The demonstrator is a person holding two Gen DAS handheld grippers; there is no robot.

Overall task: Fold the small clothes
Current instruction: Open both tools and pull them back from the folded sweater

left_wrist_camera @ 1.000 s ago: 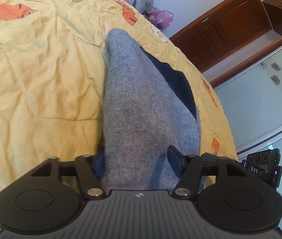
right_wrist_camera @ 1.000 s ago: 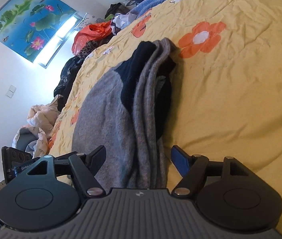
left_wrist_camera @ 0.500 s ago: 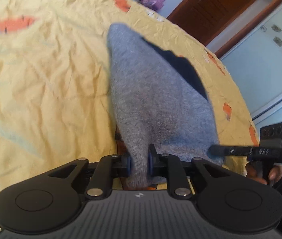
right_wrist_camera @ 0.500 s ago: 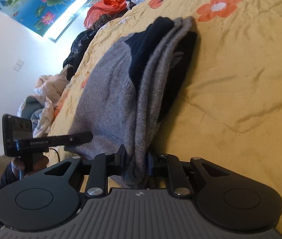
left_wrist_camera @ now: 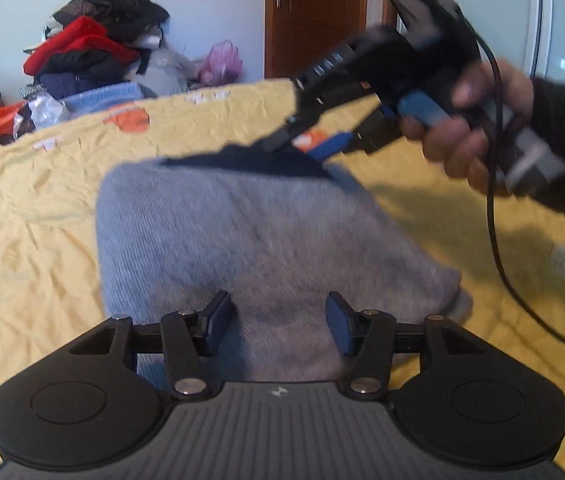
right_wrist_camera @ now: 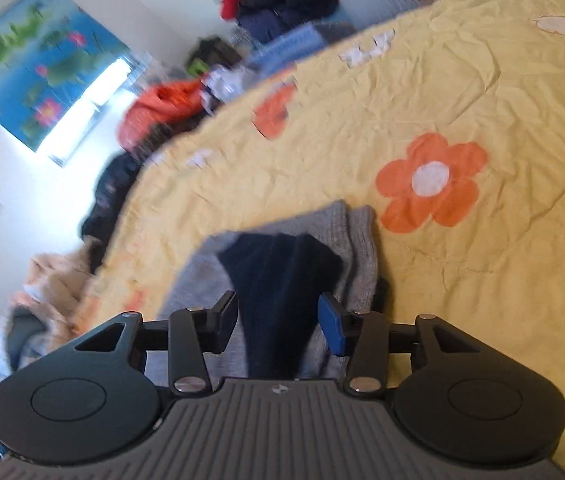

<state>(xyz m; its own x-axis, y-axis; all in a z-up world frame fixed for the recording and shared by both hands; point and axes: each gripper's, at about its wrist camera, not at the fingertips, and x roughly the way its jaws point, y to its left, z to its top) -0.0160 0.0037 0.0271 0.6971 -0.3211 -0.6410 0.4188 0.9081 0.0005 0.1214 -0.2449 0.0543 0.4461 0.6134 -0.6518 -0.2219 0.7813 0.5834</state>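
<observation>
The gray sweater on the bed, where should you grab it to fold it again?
Probably the near edge of the gray sweater, coming from the front. It lies flat on the yellow bedspread, and that edge sits right before the open left tool.

Place: home bedroom | Bed: yellow flowered quilt (right_wrist_camera: 462,92) across the frame | 10 o'clock: heaped clothes (left_wrist_camera: 94,48) by the wall | 12 o'clock: wooden door (left_wrist_camera: 314,16) | Wall: lotus picture (right_wrist_camera: 38,60) at 10 o'clock, right view
</observation>
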